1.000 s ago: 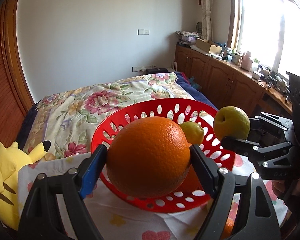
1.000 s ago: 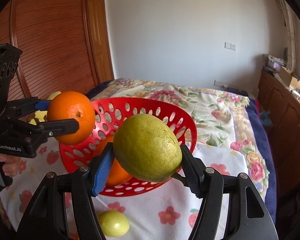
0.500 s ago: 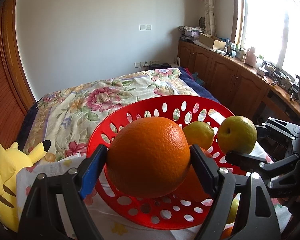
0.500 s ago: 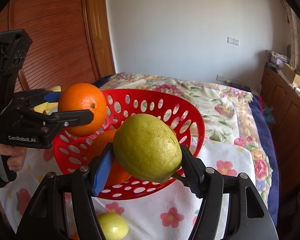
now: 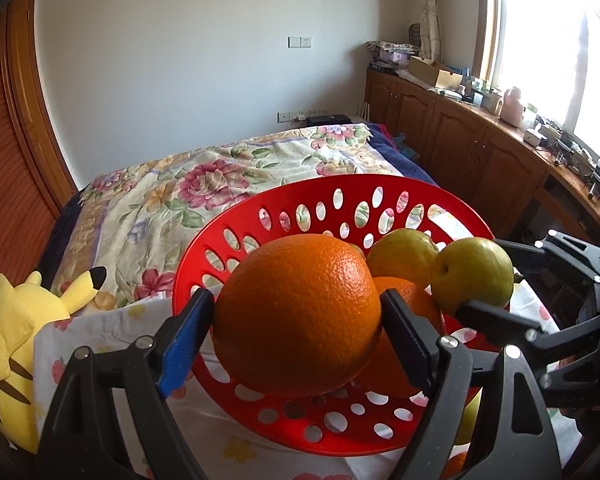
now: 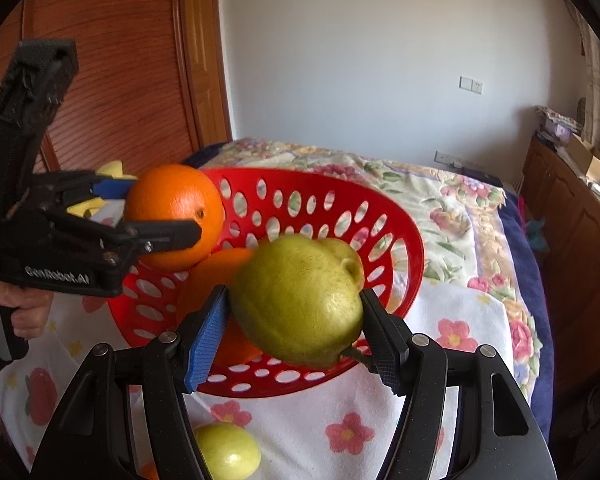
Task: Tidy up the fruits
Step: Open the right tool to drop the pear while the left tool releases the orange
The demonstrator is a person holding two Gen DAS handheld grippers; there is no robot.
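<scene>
The left gripper (image 5: 298, 316) pinches a large orange (image 5: 296, 314) above the red basket's (image 5: 380, 192) near rim. At three o'clock, the right gripper (image 6: 294, 320) clamps a green pear (image 6: 298, 300) over the basket, where another orange (image 6: 212, 276) lies. Beyond, a floral bedspread (image 5: 204, 184).

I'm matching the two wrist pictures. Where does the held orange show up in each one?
Left wrist view: the orange fills the lower centre, clamped in the left gripper.
Right wrist view: the orange sits at centre left.
Shared landmark: the red basket behind it.
</scene>
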